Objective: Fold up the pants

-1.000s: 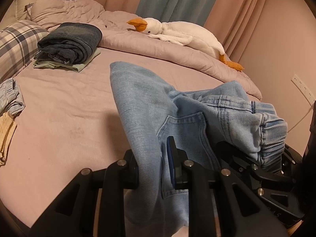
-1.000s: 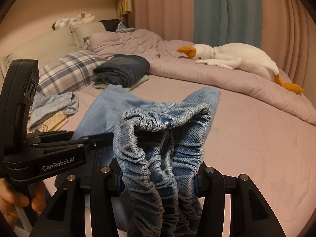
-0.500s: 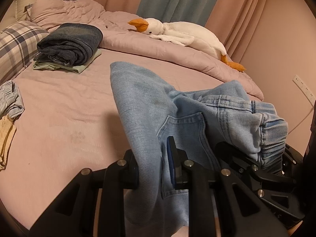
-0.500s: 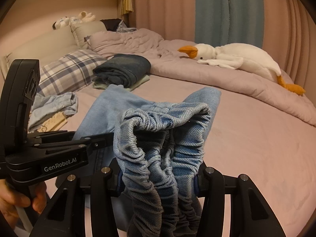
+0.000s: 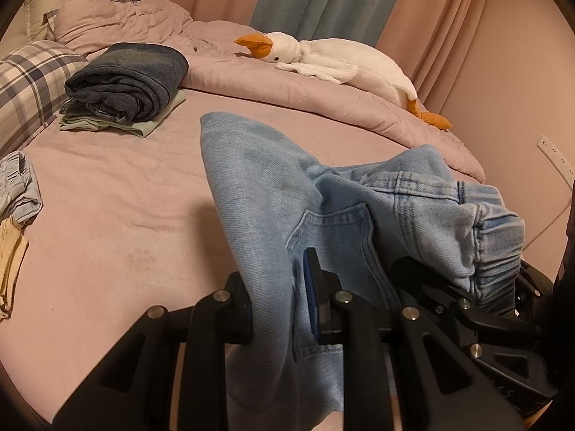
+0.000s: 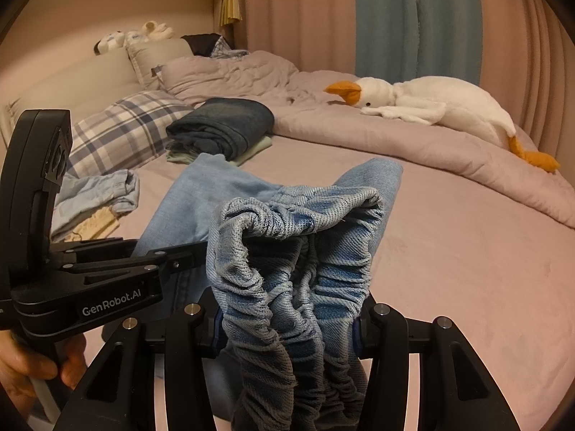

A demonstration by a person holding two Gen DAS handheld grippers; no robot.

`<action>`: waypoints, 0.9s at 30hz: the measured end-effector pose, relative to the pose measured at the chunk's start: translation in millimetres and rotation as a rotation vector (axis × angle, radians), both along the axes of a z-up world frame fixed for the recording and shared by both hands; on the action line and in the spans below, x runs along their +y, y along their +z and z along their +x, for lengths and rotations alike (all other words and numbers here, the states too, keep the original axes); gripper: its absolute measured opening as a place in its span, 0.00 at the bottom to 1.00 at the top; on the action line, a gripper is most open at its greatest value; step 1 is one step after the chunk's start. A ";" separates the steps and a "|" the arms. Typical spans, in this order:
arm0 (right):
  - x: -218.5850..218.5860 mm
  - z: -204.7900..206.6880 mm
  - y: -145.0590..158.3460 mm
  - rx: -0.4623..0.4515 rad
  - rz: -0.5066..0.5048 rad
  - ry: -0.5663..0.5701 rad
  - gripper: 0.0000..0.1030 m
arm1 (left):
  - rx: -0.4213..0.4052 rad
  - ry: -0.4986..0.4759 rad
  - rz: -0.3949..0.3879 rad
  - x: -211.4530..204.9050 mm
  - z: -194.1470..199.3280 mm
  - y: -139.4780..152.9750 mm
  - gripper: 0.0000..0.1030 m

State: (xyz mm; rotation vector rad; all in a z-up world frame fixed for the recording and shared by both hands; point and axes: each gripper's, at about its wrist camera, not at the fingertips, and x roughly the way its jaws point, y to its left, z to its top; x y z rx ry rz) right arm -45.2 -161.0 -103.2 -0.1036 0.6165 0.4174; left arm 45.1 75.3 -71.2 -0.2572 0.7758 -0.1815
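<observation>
Light-blue denim pants (image 5: 273, 194), bunched at the elastic waistband, hang clamped in both left claw (image 5: 278, 309) and right claw (image 6: 287, 330).

The light blue jeans (image 5: 258, 194) run off the frame's bottom edge, their legs unseen. Bunched waistband (image 6: 294, 251) hides the right gripper's (image 6: 287, 330) fingertips. At lower left, the person's hand (image 6: 32, 373) is cut off by the edge.

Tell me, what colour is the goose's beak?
Orange. The goose has an orange beak, matching its feet; the left wrist view shows it best.
</observation>
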 end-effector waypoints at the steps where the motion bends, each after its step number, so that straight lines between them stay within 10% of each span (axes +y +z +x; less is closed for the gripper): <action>1: 0.1 0.8 -0.6 0.001 -0.001 0.001 0.50 | 0.002 0.001 0.002 0.1 0.2 0.2 0.19; 27: 8.2 34.0 -17.5 0.053 0.023 -0.024 0.50 | 0.039 -0.009 0.064 -4.7 44.7 -17.9 0.19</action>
